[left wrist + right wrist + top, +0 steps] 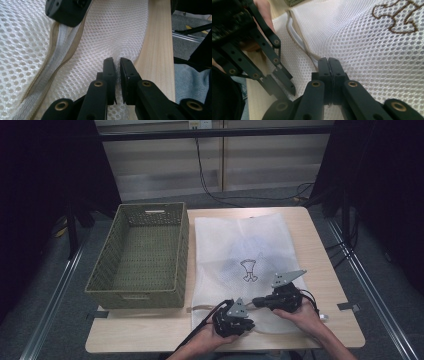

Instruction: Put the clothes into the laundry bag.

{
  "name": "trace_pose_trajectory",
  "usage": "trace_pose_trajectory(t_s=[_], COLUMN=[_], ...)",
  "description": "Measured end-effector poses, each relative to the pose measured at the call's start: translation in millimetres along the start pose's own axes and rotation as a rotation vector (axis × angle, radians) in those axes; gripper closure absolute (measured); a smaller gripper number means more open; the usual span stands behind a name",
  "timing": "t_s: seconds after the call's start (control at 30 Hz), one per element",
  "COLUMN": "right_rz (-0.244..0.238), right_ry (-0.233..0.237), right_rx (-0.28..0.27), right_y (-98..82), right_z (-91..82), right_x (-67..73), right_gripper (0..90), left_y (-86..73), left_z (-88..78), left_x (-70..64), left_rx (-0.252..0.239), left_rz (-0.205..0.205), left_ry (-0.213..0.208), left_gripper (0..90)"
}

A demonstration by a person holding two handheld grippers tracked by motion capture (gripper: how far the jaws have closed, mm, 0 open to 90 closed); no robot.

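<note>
- Wooden table: it bears a green woven basket on its left part and a white mesh laundry bag lying flat just beside the basket, on the right.
- Mesh laundry bag: its long axis runs from the person's edge of the table towards the far edge; a small brown figure is stitched near its middle. The near end, where both hands are, carries the beige zipper band, which runs across the bag, along its short side.
- Right gripper: it sits over the near end of the bag, right of the other tool and a little farther in. In the right gripper view its jaws are pressed together with no gap, tips right at the zipper band; whether they pinch the slider or a fold of mesh I cannot tell.
- Left gripper: it sits at the bag's near edge. In the left gripper view the jaws stand nearly closed, a thin slit between them, with puckered mesh at the tips; it looks pinched there.
- Judgement: the left tool seems to anchor the bag, so the zipper's line would lead the right gripper sideways across the bag's width.
</note>
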State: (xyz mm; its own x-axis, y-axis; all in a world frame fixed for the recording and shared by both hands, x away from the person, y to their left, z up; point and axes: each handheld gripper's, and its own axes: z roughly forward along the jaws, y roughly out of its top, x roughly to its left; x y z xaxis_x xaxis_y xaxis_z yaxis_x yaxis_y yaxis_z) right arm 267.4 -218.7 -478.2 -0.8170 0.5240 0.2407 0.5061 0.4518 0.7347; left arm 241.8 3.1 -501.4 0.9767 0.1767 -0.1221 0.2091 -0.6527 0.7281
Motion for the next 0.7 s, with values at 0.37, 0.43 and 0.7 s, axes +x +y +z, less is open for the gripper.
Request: trace_pose_trajectory(t_s=[0.37,0.43,0.7], right_rz=[0.002,0.005,0.020], right_ry=[-0.042,-0.053,-0.076], right_rx=[0.045,0.051,0.075], right_y=[-5.4,-6.2,-6.8], right_z=[11.7,14.1,22.4], right_x=[-3.3,-4.4,-9.7], right_gripper=[89.8,89.8,89.7], left_y=[-1.1,-1.1,-1.2], left_z=[0.7,0.8,0.7], left_x=[-0.9,-1.1,-2.0], left_rx=[-0.017,-0.016,-0.017], left_rz=[0.003,0.007,0.009], left_ry=[0.003,0.003,0.004], left_gripper=[83.0,82.6,81.5])
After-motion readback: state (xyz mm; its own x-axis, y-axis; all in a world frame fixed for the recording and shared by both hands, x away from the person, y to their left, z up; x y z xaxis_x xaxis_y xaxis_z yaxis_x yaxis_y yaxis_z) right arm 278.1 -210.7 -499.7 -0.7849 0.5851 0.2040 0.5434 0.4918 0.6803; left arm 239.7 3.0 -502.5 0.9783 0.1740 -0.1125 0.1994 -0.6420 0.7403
